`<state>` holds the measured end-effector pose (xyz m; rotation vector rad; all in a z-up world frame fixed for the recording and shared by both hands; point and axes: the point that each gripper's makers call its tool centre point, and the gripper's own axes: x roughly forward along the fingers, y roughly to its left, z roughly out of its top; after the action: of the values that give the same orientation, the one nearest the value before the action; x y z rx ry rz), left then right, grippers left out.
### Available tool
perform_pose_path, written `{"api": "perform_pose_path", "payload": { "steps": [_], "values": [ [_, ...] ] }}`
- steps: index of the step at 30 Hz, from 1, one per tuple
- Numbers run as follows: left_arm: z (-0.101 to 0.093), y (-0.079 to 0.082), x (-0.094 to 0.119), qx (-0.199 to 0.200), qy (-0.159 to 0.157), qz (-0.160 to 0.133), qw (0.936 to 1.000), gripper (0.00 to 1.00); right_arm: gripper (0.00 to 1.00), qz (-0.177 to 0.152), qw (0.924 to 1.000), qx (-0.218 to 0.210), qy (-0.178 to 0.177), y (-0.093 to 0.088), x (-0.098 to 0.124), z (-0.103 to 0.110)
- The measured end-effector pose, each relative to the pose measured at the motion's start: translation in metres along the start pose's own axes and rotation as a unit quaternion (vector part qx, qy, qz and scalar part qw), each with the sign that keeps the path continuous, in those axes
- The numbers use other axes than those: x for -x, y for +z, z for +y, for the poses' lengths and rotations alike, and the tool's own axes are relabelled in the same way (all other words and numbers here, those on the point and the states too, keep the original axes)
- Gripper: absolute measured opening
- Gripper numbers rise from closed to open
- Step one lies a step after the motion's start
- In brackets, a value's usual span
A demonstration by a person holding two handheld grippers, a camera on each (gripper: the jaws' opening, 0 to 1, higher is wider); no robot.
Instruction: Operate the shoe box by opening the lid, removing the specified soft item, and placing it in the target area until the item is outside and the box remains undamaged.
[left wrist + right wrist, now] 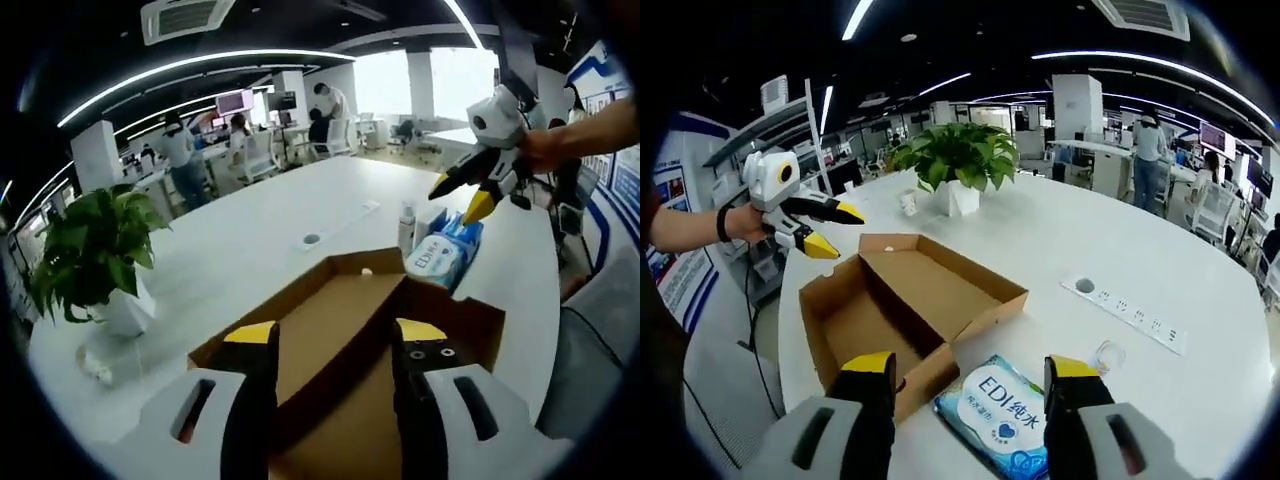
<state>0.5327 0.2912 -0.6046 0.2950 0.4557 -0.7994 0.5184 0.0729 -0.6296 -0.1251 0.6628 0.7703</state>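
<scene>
One brown shoe box (902, 312) is sitting open on the white counter (1120, 240), its inside showing bare cardboard. One blue soft pack (1004, 415) is lying on the counter just beside the box, outside it. The right claw (974, 378) is hovering wide open above the pack, gripping nothing. The left claw (335, 340) is hanging open over the box, also gripping nothing. One potted plant (958, 165) is standing beyond the box.
</scene>
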Motion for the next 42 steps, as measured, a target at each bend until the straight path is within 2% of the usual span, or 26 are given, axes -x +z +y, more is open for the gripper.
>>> {"api": "perform_pose_path", "payload": {
  "steps": [5,13,22,34,42],
  "values": [
    [0.007,-0.019,0.017,0.006,0.022,0.003,0.9997,0.54,0.59,-0.01,0.9998,-0.016,0.0,-0.008,0.0,0.014],
    [0.011,-0.039,0.044,0.022,0.039,0.006,0.999,0.54,0.59,-0.021,0.9986,-0.048,0.008,-0.02,-0.005,0.042],
    [0.008,-0.057,0.066,0.03,0.048,0.01,0.9983,0.54,0.6,-0.03,0.9978,-0.059,0.009,-0.025,0.0,0.063],
    [0.012,-0.078,0.087,0.064,0.073,0.009,0.9953,0.53,0.6,-0.033,0.9966,-0.076,0.003,-0.04,0.004,0.072],
    [0.014,-0.092,0.093,0.078,0.082,0.016,0.9934,0.53,0.6,-0.035,0.9954,-0.089,-0.004,-0.051,0.008,0.077]
  ]
}}
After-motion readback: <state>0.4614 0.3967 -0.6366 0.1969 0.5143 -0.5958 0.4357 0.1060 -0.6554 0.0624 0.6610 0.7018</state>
